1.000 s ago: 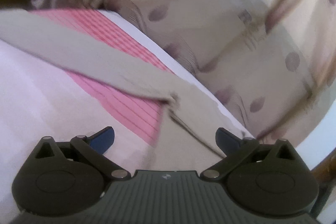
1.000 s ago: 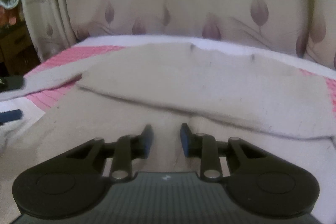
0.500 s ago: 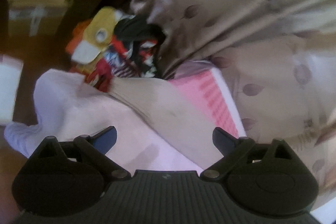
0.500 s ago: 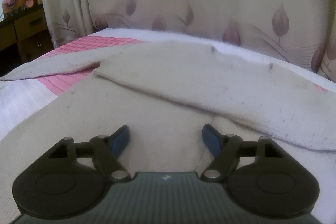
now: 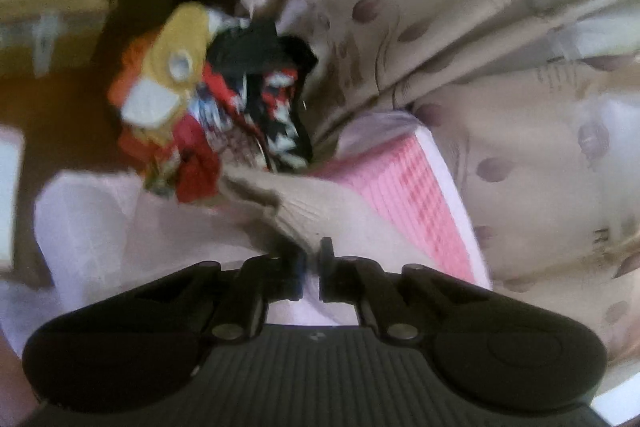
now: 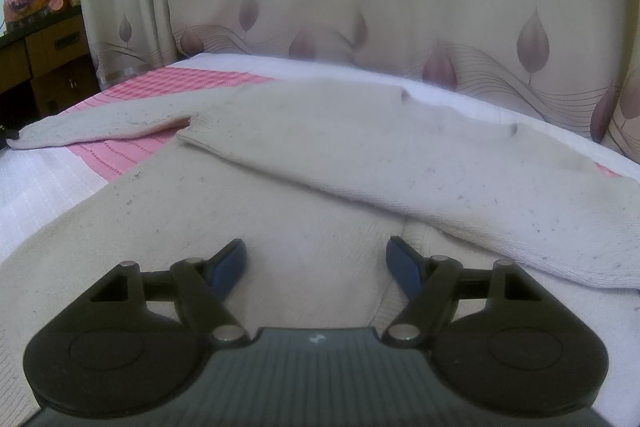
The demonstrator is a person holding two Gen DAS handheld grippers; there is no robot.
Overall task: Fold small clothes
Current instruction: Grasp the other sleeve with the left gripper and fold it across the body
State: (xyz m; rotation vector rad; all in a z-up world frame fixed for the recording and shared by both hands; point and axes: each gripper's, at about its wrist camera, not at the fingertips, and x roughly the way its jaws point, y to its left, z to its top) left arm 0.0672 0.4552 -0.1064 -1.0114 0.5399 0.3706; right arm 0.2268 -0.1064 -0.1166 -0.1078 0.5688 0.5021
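On the bed [image 6: 48, 187], we're pinching the beige sweater's [image 6: 280, 227] sleeve [image 5: 312, 211] with the left tool [image 5: 313, 269]; right tool [image 6: 316, 263] is hovering wide over its body.

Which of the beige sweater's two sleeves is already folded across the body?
The right-hand sleeve, lying diagonally over the beige knit sweater; the left sleeve stretches outward over the pink-striped cloth.

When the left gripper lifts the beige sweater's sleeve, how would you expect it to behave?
The sleeve looks like soft ribbed knit, so it will probably droop from the left gripper. The beige sweater lies limp and creased on the bedcover; likely light, dragging rather than sliding.
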